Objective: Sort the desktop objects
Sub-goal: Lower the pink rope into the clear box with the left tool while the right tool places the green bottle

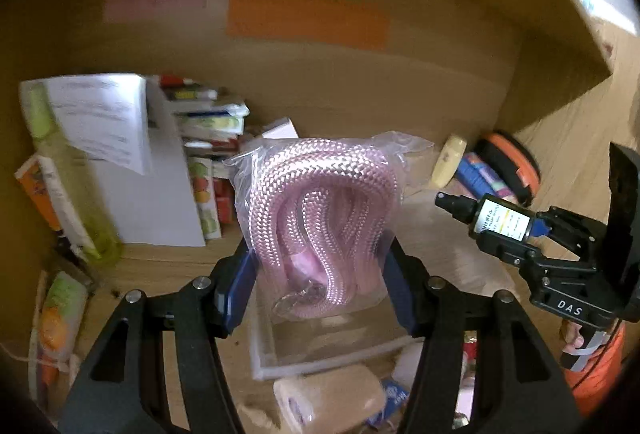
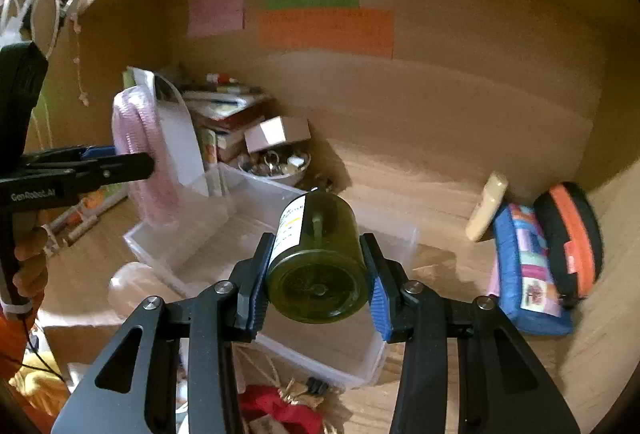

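Observation:
My left gripper is shut on a clear bag of pink rope and holds it above a clear plastic tray. The bag also shows at the left of the right wrist view. My right gripper is shut on a dark green spray bottle with a white label, held sideways above the same clear tray. In the left wrist view the bottle and right gripper are at the right.
A stack of books and boxes and white paper stand at the back left. A bowl of small items, a cream tube, a blue pouch and an orange-black case lie against the cardboard walls. A bandage roll lies near.

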